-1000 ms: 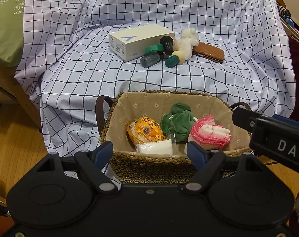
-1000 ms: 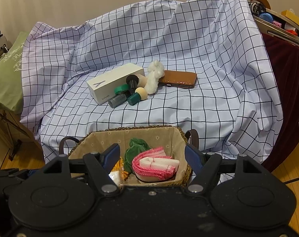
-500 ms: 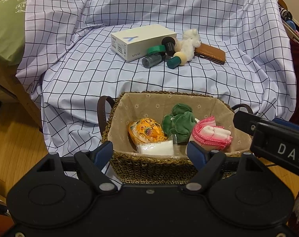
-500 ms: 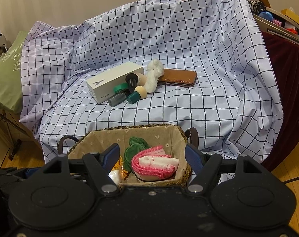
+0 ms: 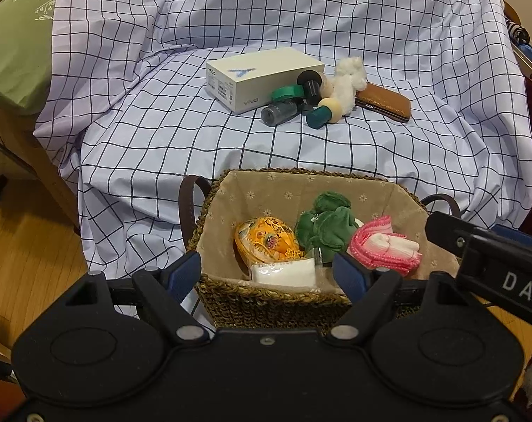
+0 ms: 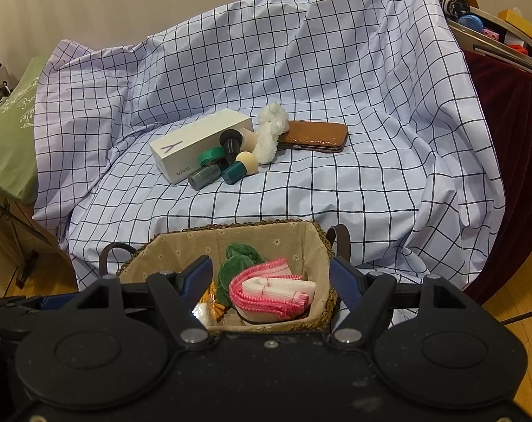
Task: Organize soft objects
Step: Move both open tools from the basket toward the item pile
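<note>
Checked white cloth (image 5: 301, 161) drapes over a seat-like piece of furniture and fills the upper two thirds of both views, its folds rising at the back and falling to the wooden floor (image 5: 27, 253) at lower left. Near the middle of the cloth a cluster lies close together: a white box (image 5: 262, 77), a grey bottle (image 5: 278, 112), a teal-capped sponge applicator (image 5: 324, 112), a fluffy white toy (image 5: 348, 79) and a brown case (image 5: 385, 102) just right of the toy. Wide bare cloth lies between this cluster and the woven basket (image 5: 266, 306), which sits at the cloth's front edge in the lower middle. Inside its fabric lining lie an orange pouch (image 5: 266, 239), a green plush piece (image 5: 327, 225), a pink-edged folded cloth (image 5: 385, 246) and a white packet (image 5: 283, 274) against the near wall. A green cushion (image 5: 13, 35) occupies the upper left edge, and a dark red drape (image 6: 505, 161) borders the cloth on the right of the right-wrist view.

Both tongs hang just before the basket's near rim, released and empty: the left tongs (image 5: 266, 274) with blue pads spread either side of the packet, the right tongs (image 6: 271, 281) spread across the pink-edged cloth, touching nothing.
</note>
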Motion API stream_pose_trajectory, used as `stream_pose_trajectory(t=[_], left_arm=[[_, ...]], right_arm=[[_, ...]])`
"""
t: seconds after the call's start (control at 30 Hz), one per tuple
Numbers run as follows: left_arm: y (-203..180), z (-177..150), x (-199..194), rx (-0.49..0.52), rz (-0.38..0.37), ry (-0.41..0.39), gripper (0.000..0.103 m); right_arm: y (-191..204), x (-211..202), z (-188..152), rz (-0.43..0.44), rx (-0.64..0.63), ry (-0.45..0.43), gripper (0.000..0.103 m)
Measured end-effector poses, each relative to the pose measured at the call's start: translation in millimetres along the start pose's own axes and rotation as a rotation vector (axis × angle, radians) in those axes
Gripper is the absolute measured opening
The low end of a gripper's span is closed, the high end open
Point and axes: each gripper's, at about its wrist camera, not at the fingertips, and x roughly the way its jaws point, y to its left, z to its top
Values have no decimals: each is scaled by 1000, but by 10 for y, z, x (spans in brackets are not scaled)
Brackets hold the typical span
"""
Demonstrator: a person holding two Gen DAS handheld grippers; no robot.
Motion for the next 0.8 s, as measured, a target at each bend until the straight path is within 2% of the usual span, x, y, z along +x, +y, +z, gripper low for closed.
stream_pose_trajectory(t=[0.37, 0.8], left_arm=[[75, 166, 63, -23, 21, -17, 78], [41, 504, 359, 26, 13, 18, 78]], right_arm=[[-46, 194, 112, -23, 10, 18, 76], [-86, 656, 612, -52, -2, 39, 77]])
